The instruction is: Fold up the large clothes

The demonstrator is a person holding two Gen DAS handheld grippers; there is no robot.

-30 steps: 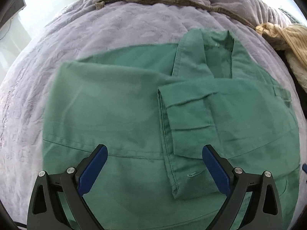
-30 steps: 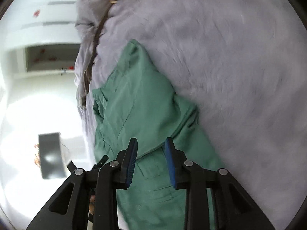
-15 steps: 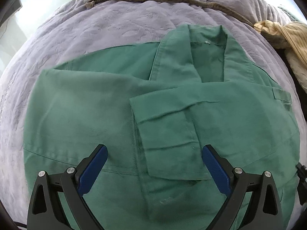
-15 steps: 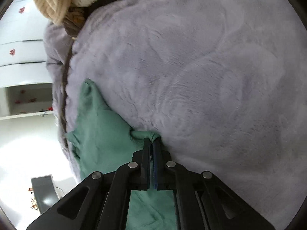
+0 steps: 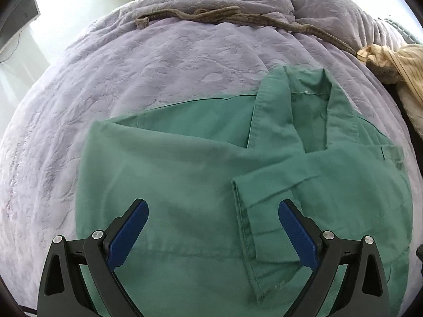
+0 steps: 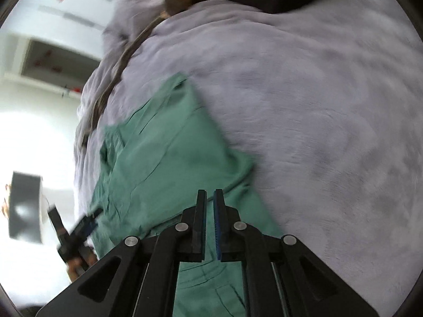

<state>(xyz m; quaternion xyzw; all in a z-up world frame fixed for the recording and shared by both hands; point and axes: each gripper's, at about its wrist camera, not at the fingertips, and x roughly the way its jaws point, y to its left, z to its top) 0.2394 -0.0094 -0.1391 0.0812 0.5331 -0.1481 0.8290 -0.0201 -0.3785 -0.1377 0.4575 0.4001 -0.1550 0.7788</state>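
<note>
Green shirt (image 5: 201, 174) flat on lilac bedspread (image 5: 164, 60); left gripper (image 5: 212, 227) agape; right gripper (image 6: 209, 200) nearly closed, empty

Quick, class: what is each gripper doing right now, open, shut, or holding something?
Left gripper: open, holding nothing, above the green shirt.
Right gripper: jaws nearly shut, just reopened a crack; no cloth visibly pinched between them.

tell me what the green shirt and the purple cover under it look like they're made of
Green shirt: looks like a matte woven cotton or cotton blend, with crisp stitched seams, a flat collar and soft creases. Purple cover: looks like a soft, slightly fuzzy quilted fabric, with an embossed leafy pattern and puffy folds; the exact fibre is unclear.
</note>
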